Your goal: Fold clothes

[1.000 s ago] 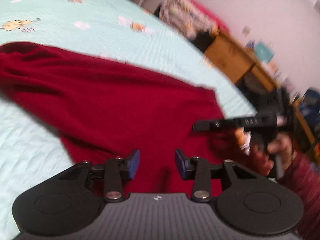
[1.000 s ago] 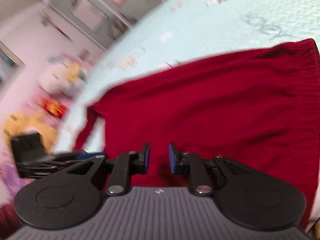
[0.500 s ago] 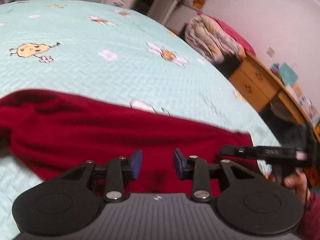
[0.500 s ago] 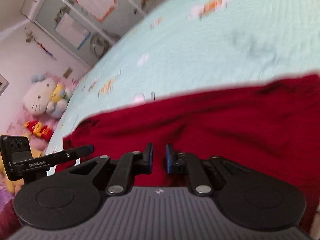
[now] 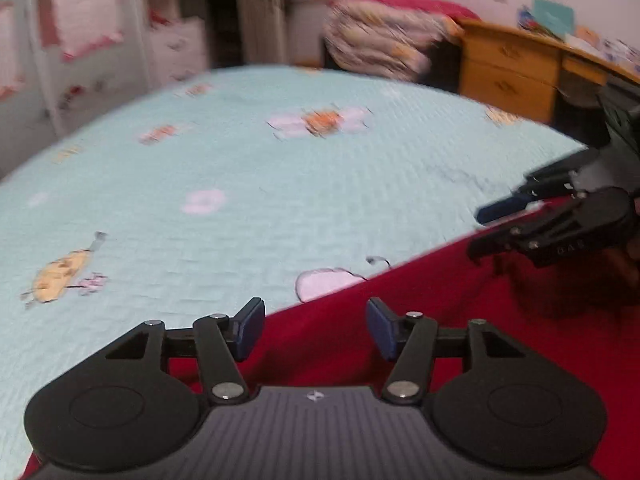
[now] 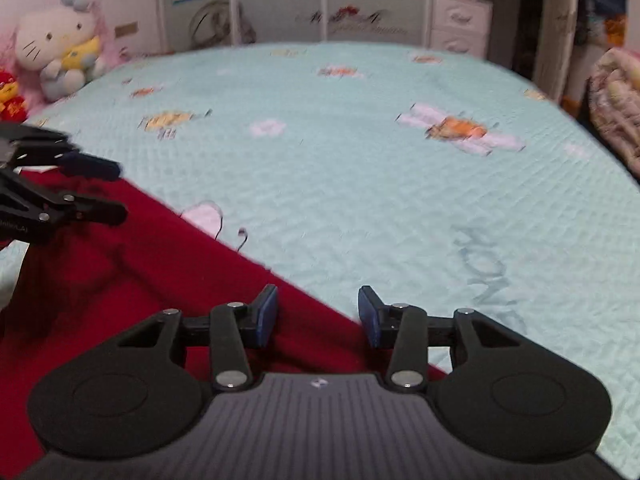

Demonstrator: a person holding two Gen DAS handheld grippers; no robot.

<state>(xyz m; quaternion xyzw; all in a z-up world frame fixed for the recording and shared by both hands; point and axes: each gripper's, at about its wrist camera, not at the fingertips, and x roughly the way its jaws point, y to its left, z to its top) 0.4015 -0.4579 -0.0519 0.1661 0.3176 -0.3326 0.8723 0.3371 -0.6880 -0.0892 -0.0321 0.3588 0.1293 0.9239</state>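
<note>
A dark red garment [image 5: 460,320] lies flat on the light blue bedspread [image 5: 280,184], its far edge running diagonally. It also shows in the right wrist view [image 6: 120,280]. My left gripper [image 5: 316,328] is open and empty, hovering over the garment's far edge. My right gripper [image 6: 318,316] is open and empty over the same edge further right. The right gripper shows at the right of the left wrist view [image 5: 504,228], the left gripper at the left of the right wrist view [image 6: 100,192].
The bedspread [image 6: 400,184] has cartoon prints. A Hello Kitty plush [image 6: 60,44] sits at the far left corner. A wooden desk [image 5: 520,68] and piled bedding [image 5: 384,44] stand beyond the bed's right side. White cabinets [image 6: 320,0] line the far wall.
Both grippers have opened wider and tilted up and forward to the garment's far edge; the views now show more bedspread and room, less red cloth.
</note>
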